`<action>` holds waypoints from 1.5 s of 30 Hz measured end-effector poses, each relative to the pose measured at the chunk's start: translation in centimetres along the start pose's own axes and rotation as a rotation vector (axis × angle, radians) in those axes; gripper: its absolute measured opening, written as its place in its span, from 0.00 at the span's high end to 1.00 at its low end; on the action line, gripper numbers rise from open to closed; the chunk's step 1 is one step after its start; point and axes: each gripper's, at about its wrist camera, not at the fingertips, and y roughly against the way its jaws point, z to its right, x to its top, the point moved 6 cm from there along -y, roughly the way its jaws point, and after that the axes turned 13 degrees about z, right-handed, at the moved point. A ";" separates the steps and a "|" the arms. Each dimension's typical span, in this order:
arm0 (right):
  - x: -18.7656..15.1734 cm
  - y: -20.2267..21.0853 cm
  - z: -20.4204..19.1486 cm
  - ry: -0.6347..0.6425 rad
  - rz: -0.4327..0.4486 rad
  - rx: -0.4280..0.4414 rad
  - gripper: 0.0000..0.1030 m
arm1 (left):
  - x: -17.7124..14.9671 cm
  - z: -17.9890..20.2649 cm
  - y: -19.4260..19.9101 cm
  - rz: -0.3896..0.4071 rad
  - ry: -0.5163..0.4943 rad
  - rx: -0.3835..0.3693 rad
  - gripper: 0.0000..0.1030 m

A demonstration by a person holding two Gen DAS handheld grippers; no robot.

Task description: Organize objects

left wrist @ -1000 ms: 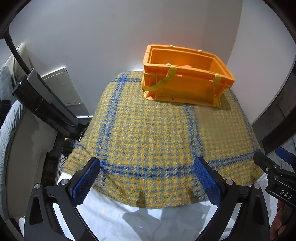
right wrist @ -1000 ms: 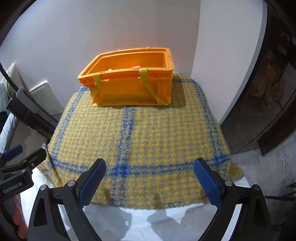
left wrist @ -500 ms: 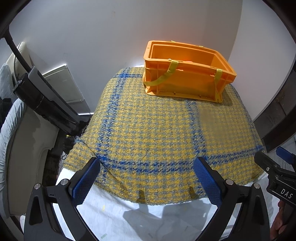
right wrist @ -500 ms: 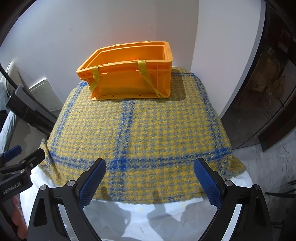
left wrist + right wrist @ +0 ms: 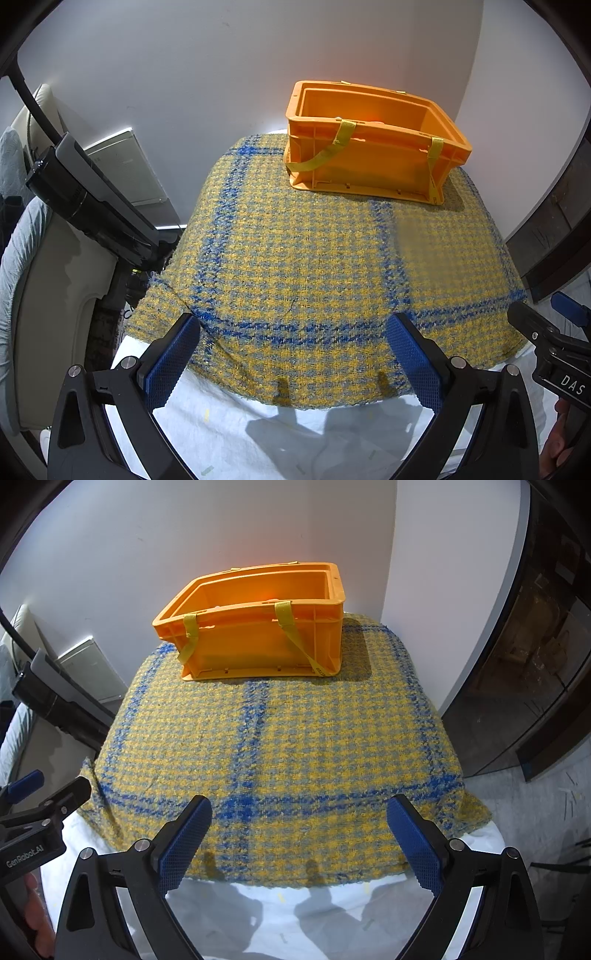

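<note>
Left wrist view: left gripper (image 5: 293, 360) gaping wide, holding nothing; right gripper (image 5: 299, 843) likewise. Both pulling back and lowering since a second ago, crate interior sinking from sight. Crate (image 5: 373, 147) sitting at blanket's (image 5: 295, 258) far edge. Blanket bare, so organizing probably done.

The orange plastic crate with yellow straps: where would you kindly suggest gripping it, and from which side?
Grip the orange plastic crate by its near long rim, between the two yellow straps, coming from above at the front. The crate stands upright and open-topped, so one of the fingers could probably slip inside the thin wall.
</note>
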 end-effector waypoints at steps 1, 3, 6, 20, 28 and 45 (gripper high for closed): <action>0.0 0.0 0.0 -0.001 0.000 0.000 0.07 | 0.0 0.1 0.0 0.000 0.001 0.000 0.00; 0.0 0.0 -0.1 -0.002 -0.001 -0.001 0.07 | 0.0 0.1 0.0 0.000 0.000 0.000 0.00; 0.0 0.0 0.0 -0.001 0.000 0.000 0.07 | 0.0 0.1 0.0 -0.001 -0.001 -0.001 0.00; 0.0 -0.1 0.1 -0.003 -0.002 0.002 0.07 | -0.1 0.1 -0.1 -0.002 -0.009 -0.009 0.00; 0.0 -0.1 0.1 -0.003 -0.002 0.005 0.07 | -0.1 0.1 -0.1 -0.002 -0.012 -0.013 0.00; 0.0 -0.2 0.1 -0.008 -0.007 0.005 0.07 | -0.1 0.1 0.0 -0.005 -0.016 -0.018 0.00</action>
